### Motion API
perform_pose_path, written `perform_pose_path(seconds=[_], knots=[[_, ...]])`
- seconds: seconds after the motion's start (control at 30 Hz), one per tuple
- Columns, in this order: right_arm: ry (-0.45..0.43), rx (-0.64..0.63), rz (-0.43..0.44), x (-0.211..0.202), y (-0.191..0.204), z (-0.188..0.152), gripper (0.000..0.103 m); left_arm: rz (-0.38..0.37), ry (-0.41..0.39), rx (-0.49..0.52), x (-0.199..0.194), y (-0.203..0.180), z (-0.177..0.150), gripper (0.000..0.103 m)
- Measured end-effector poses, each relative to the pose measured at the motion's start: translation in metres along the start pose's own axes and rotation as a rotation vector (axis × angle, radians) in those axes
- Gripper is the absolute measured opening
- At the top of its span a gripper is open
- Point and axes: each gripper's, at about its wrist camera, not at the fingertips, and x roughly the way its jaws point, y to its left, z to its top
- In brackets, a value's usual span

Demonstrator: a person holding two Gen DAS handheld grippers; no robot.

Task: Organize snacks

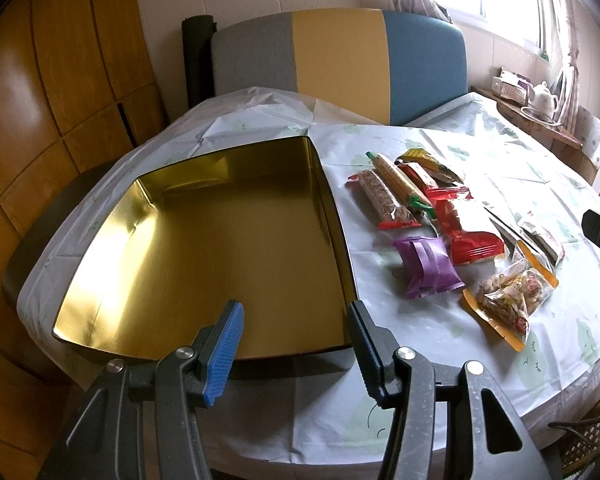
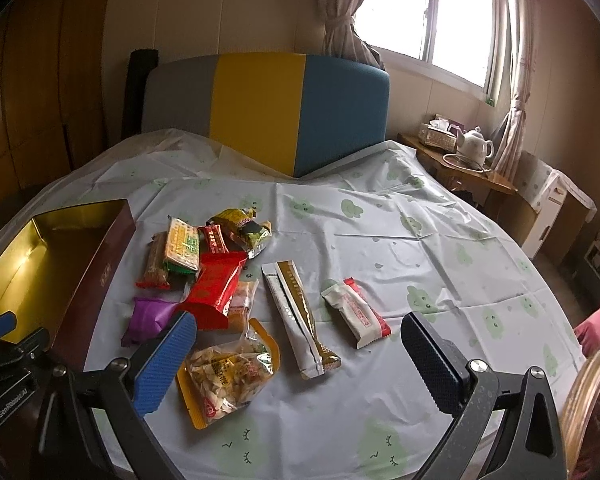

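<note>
Your left gripper (image 1: 296, 344) sits at the bottom of its view, jaws spread with nothing between them, hanging over the near rim of the gold-lined tin (image 1: 204, 248). The tin fills the centre-left of that frame and lies open on the tablecloth (image 1: 440, 360).

Your right gripper (image 2: 300, 360) is at the bottom of its own view, jaws spread wide and pinching nothing. Just beyond its blue fingertip (image 2: 168, 360) lies a clear nut bag with orange edges (image 2: 228, 376), lower centre. To the right of that, a long white-and-gold sachet (image 2: 298, 316) and a white-and-red bar (image 2: 356, 312) lie apart from the rest.

Left of centre, the purple packet (image 2: 150, 318) sits just beside the tin's dark red outer wall (image 2: 96, 280). Above it a red packet (image 2: 216, 292) overlaps its neighbours in a loose heap, with a yellow-green wafer pack (image 2: 182, 250) and a brown grain bar (image 2: 156, 260) behind, then a yellow-and-dark wrapper (image 2: 246, 228) at the far end.

At the top centre stands a chair back in 3 colours (image 2: 268, 108); at the upper right, a white teapot (image 2: 476, 146) sits on a wooden side table (image 2: 496, 184).
</note>
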Motion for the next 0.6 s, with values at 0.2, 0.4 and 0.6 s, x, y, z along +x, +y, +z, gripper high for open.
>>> perform_pose_path(seconds=[0.2, 0.4, 0.6], knots=[[0.001, -0.001, 0.001, 0.0, -0.002, 0.002, 0.103, 0.001, 0.001, 0.003, 0.001, -0.001, 0.001, 0.055], [-0.003, -0.005, 0.001, 0.001, -0.009, 0.01, 0.103, -0.004, 0.006, 0.005, 0.001, -0.002, 0.003, 0.055], [-0.012, 0.013, 0.002, 0.003, -0.03, 0.03, 0.103, -0.007, 0.013, 0.008, 0.002, -0.003, 0.003, 0.055]])
